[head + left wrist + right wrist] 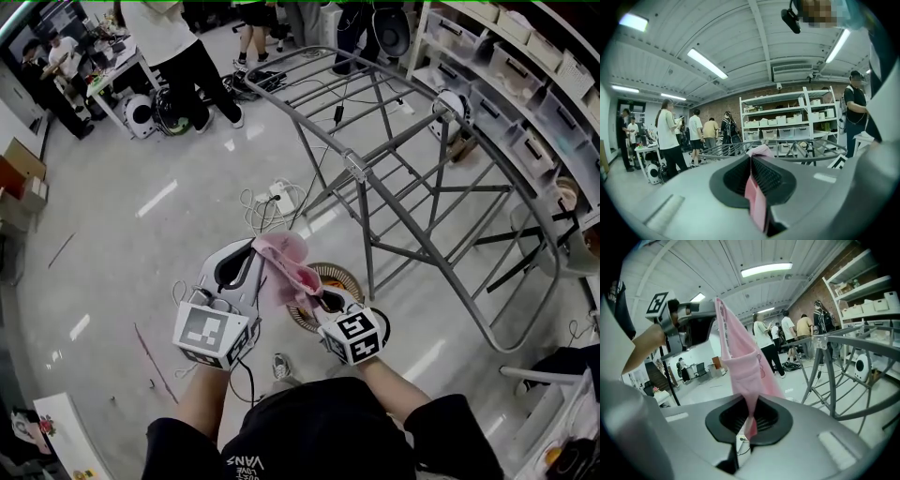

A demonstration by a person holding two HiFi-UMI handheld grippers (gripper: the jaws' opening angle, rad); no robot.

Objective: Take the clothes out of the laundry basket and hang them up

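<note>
You are clenching both your left tool [255, 251] and your right tool [317, 298] on the pink garment [284, 269], holding it strung between them above the laundry basket [345, 277], with the drying rack [412, 192] lying ahead, nearer your right hand.

Open floor [131, 281] lies clear to the left. Ahead and to the right, the grey drying rack [364, 225] blocks the way with crossed bars. Cables [272, 202] lie at its foot, and shelves [525, 94] stand beyond.
</note>
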